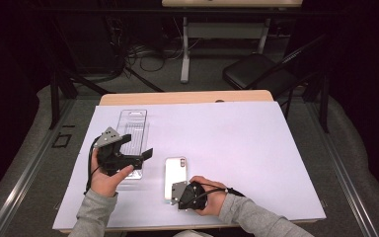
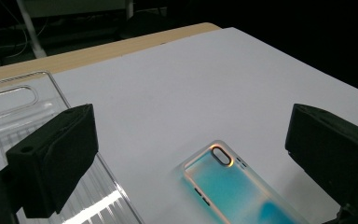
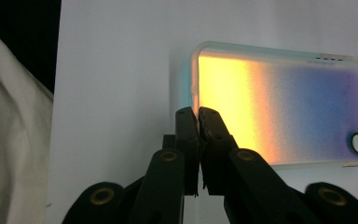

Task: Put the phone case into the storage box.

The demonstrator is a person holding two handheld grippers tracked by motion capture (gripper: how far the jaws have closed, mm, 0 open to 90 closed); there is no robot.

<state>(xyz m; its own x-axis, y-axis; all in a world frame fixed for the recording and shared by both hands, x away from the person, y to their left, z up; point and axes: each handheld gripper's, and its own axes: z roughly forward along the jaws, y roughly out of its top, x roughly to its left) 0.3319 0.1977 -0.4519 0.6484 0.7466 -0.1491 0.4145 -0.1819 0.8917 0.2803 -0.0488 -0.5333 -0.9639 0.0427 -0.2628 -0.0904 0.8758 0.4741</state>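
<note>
A: Right claw (image 3: 198,114) has its jaws together, and they meet on the near edge of the phone case (image 3: 284,102), at the short end far from the camera hole. It looks like a pinch on the thin rim, but I cannot be sure the rim is really between the tips

B: And where is this case?

A: It lies flat on the white sheet (image 1: 237,133) that covers the worktop (image 1: 177,97), near the person's side. I think it lies so because a thin rim is the only part that narrow tips can catch

B: And the other one?

A: Left claw (image 1: 137,146) has its jaws wide apart and holds nothing. It hovers above the clear plastic tray (image 1: 132,128), which rests on the sheet beside the case. My guess is that the case belongs in this packaging, so this hand waits there to steady it
</note>
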